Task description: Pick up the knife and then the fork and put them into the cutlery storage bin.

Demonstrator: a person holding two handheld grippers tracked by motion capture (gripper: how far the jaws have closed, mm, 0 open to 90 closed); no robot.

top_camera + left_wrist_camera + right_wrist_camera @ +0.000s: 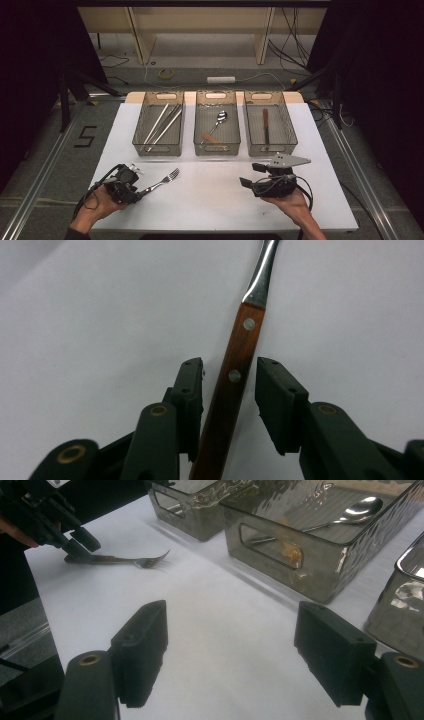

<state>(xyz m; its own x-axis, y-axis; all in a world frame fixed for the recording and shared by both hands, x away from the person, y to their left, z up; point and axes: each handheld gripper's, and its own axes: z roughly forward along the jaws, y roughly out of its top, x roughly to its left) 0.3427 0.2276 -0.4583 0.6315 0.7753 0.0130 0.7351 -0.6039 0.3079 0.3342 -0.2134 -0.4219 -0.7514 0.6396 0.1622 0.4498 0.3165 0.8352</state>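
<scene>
A fork [162,181] is seen lying on the white surface [210,200] at the near left, its prongs pointing away toward the bins. In the left gripper view its wooden handle, set with two metal rivets, is framed by the left tongs [229,385]. The jaws are parted to either side of the handle; the left jaw seems to touch or nearly touch the wood, though this cannot be settled from the angle, while a clear gap is left at the other jaw. The handle is therefore straddled but not clamped. The left tongs are held in the person's left hand [97,205] at the near left corner of the surface.

The right tongs [230,652] are held wide open above bare surface, with nothing between the jaws. In the high view they are seen near the right front, gripped in the right hand [290,202].

Three mesh bins are lined up along the far edge. Long pale sticks, probably chopsticks, are held in the left bin [159,146]. A spoon [220,119] is laid in the middle bin [216,148]. A dark-handled utensil [266,126] is laid in the right bin [272,146].
</scene>
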